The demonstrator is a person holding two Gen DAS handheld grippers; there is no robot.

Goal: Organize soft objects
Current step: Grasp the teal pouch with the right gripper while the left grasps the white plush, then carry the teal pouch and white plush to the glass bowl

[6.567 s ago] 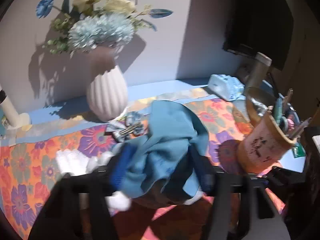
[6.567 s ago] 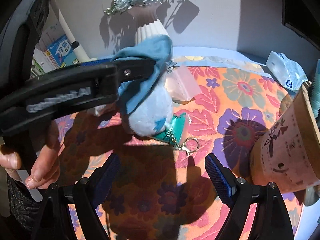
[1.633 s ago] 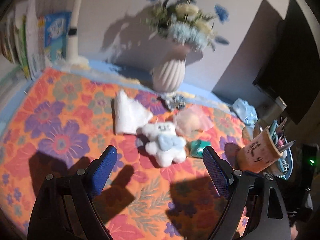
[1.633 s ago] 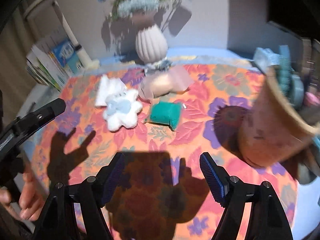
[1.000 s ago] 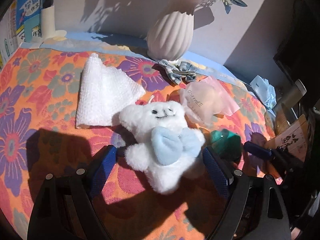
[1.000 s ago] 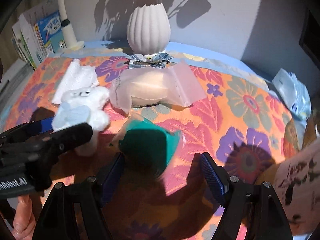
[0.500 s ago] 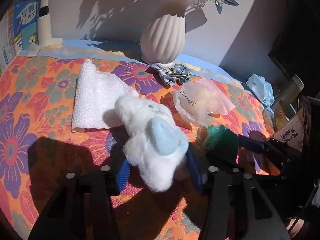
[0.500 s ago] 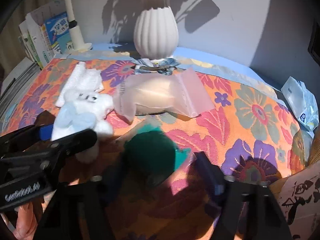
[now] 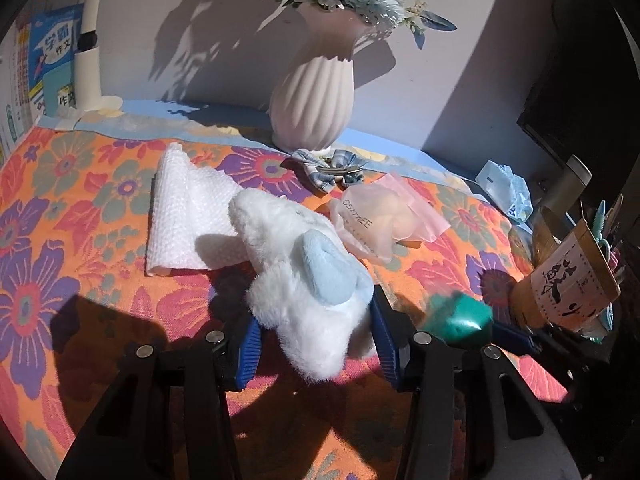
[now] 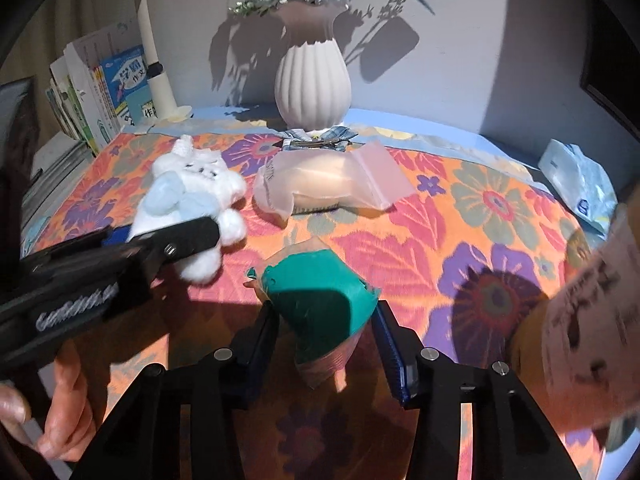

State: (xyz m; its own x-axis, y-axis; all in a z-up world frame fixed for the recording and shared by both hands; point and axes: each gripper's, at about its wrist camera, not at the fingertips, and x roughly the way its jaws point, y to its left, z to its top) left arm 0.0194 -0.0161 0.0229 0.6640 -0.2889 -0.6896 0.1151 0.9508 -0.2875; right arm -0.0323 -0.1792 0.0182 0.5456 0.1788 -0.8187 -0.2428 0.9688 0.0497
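Left gripper (image 9: 316, 344) clamped on white plush toy (image 9: 298, 276); right gripper (image 10: 326, 344), jaws just closing, pinches green pouch (image 10: 320, 292). Both near, over tabletop (image 10: 460, 248). Lift slowly; keep grips firm, items apart.

**Open room on the left, a crowded back and right**

Bare flowered cloth is seen at the front left of the tabletop (image 9: 60, 280), and nothing stands there. The way to the back is blocked by the ribbed vase (image 9: 312, 108), with a checked bow (image 9: 328, 166) at its foot. The middle is taken up by a white towel (image 9: 180, 220) and a pink bag (image 9: 384, 216). On the right, the path is narrowed by a pencil cup (image 9: 568, 284) and a blue packet (image 10: 580, 184). Books (image 10: 100, 92) are stood along the left edge.
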